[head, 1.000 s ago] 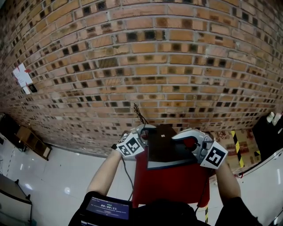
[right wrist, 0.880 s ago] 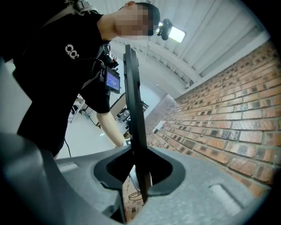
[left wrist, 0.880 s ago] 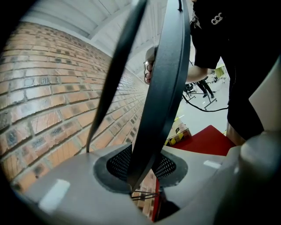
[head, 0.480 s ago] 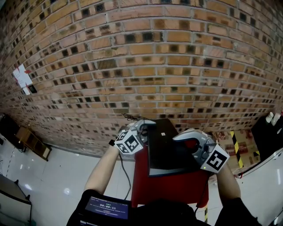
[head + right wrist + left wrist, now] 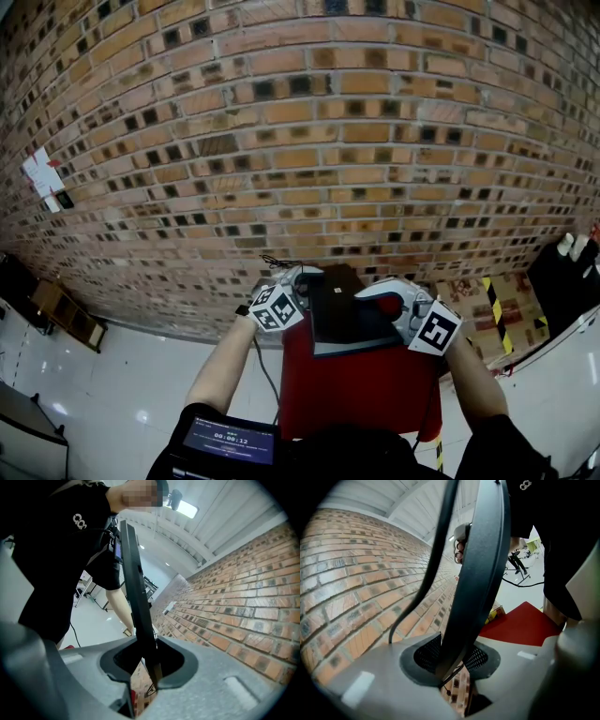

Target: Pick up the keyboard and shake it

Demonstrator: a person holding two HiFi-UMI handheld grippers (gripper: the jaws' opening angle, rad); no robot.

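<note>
Keyboard (image 5: 349, 314), dark and flat, is held just above the red tabletop (image 5: 356, 398), its ends clamped by the left tool (image 5: 302, 286) and right tool (image 5: 380, 295). Pickup looks done; shaking appears to remain.

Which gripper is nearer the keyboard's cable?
Left. The left gripper clamps one keyboard edge with the cable running close beside it; the right gripper clamps the opposite edge, away from the cable.

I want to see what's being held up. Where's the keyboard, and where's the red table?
keyboard (image 5: 345, 314): head view, middle of its dark flat face.
red table (image 5: 356, 398): head view, bare red part below the keyboard.
</note>
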